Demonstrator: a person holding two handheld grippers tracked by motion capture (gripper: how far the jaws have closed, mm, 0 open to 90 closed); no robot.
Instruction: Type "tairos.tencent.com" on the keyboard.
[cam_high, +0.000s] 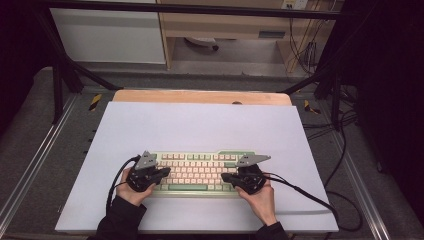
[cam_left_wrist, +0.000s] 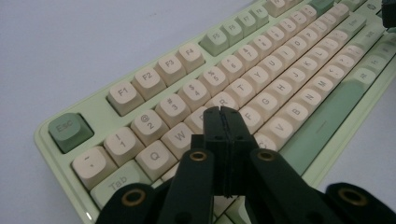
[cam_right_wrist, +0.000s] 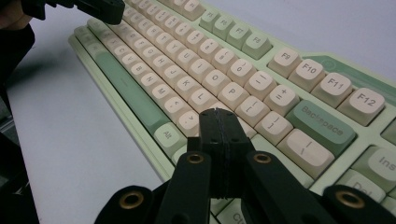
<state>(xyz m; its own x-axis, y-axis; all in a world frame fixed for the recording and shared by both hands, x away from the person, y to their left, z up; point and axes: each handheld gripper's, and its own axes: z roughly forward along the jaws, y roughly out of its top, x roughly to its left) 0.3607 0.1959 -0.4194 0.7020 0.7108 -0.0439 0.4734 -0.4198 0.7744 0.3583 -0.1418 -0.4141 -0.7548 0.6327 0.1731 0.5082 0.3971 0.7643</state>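
Observation:
A pale green keyboard (cam_high: 200, 171) with cream keys lies on the white table top (cam_high: 200, 125), near its front. My left gripper (cam_high: 167, 173) hovers over the keyboard's left end, its jaws shut with nothing between them. In the left gripper view the closed tips (cam_left_wrist: 222, 112) sit just above the letter keys (cam_left_wrist: 261, 88) near Q and W. My right gripper (cam_high: 224, 177) is at the keyboard's right end, also shut and empty. Its closed tips (cam_right_wrist: 219, 114) stand over the keys (cam_right_wrist: 205, 79) right of L and P.
The white board rests on a wooden table (cam_high: 200, 96) inside a black frame (cam_high: 65, 70). Black cables (cam_high: 300, 192) trail from both grippers across the front of the board. Bare white surface lies behind and beside the keyboard.

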